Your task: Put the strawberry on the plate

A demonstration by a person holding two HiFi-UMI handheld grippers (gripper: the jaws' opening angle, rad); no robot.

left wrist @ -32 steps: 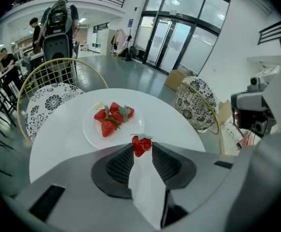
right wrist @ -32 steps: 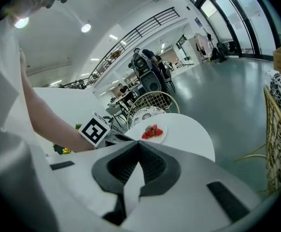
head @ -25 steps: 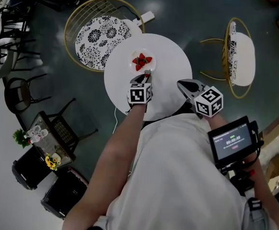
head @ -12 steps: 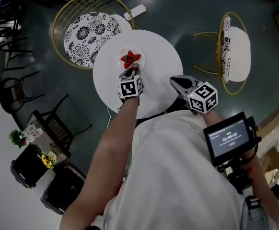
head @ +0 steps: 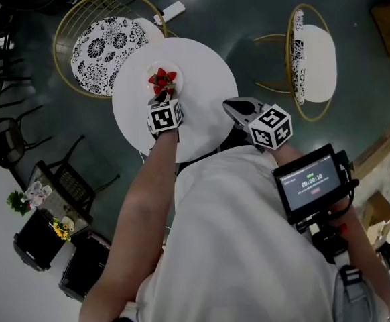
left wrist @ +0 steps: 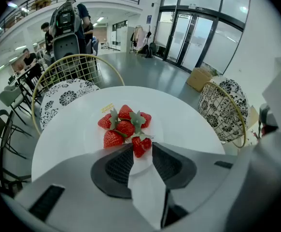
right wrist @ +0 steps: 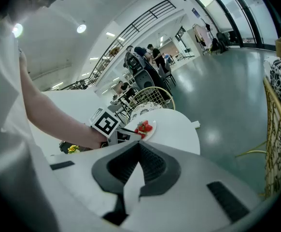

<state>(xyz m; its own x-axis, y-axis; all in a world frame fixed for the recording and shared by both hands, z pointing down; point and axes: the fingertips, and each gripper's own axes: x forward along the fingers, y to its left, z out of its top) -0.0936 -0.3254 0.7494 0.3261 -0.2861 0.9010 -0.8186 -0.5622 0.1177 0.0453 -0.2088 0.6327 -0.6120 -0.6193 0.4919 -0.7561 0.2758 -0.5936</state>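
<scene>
Dark polished floor surrounds a round white table point(head: 205, 79), with a gold wire chair point(head: 101, 42) at the upper left of the head view and a second one point(head: 307, 52) at the upper right. The plate point(left wrist: 157, 127) sits toward the table's upper left in that view and already carries a small heap of four strawberries point(left wrist: 122, 124). The left gripper point(head: 159, 98) reaches over the plate's near edge, and in its own view the strawberry point(left wrist: 141, 145) sits right at the jaw tips, low in the centre of the frame. Its fingers point(left wrist: 119, 166) are drawn in on either side of the fruit and appear to pinch it, with the leafy cap pointing away toward the heap. It hangs just beside the heap, over the bare near part of the plate. By my reading this is the placing step, almost complete. What remains is to ease the jaws apart so the fruit settles without rolling off the rim, then to draw the gripper back without nudging the heap. The right gripper point(right wrist: 138, 148) is held well apart at the table's right edge, its jaws together on nothing.
</scene>
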